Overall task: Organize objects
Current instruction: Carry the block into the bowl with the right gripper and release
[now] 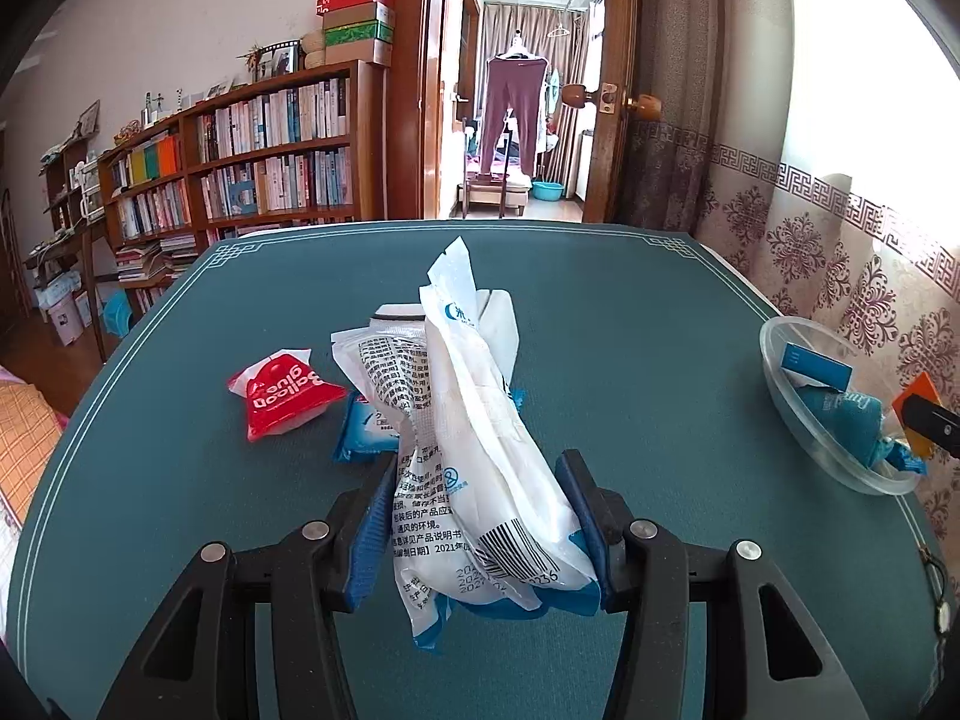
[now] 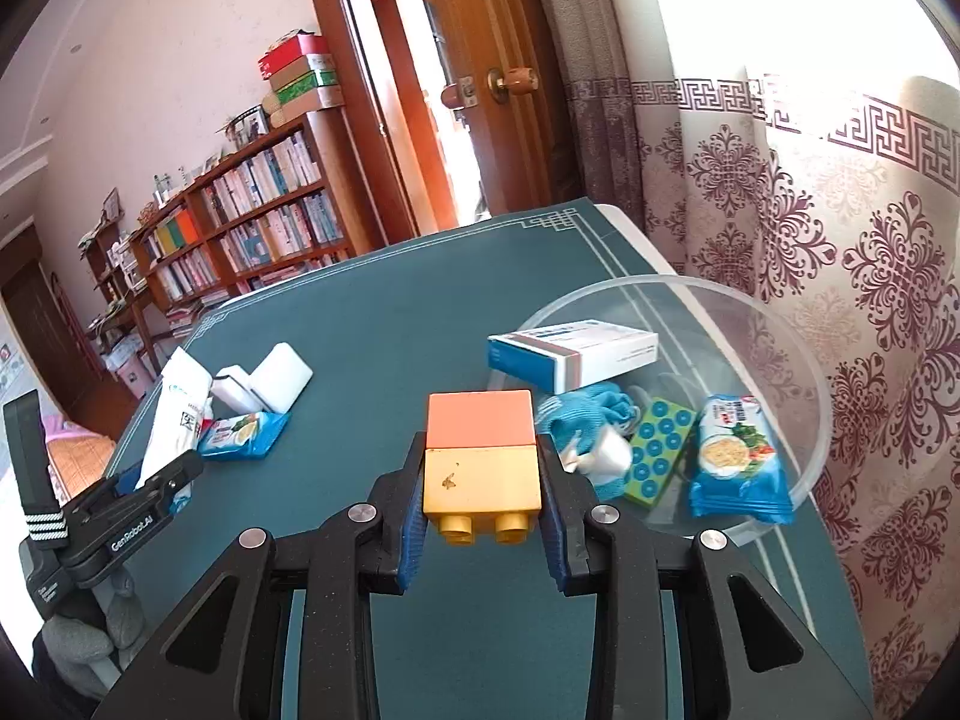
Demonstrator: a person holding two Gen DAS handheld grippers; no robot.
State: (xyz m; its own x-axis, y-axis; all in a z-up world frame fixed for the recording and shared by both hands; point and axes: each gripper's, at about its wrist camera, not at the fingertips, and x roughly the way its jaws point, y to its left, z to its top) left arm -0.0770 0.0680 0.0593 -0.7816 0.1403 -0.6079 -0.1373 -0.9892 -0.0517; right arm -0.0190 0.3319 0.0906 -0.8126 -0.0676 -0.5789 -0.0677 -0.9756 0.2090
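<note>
My left gripper (image 1: 480, 516) is shut on a bundle of white plastic packets (image 1: 474, 420) with printed text and a barcode, held above the teal table mat (image 1: 630, 330). The right wrist view shows this same gripper (image 2: 156, 480) at the left with the packets (image 2: 174, 414). My right gripper (image 2: 480, 480) is shut on a stacked orange and yellow toy block (image 2: 480, 450), just short of a clear plastic bowl (image 2: 798, 384). The bowl (image 1: 774, 324) holds a blue-and-white box (image 2: 570, 354), a blue cloth (image 2: 594, 414), a green dotted block (image 2: 657, 456) and a noodle packet (image 2: 735, 462).
On the mat lie a red "Balloon glue" packet (image 1: 282, 399), a blue wipes packet (image 1: 366, 435) and a white object (image 2: 270, 381). A patterned curtain (image 2: 840, 240) hangs by the table's right edge. Behind it are a bookshelf (image 1: 270, 144) and an open doorway (image 1: 516, 90).
</note>
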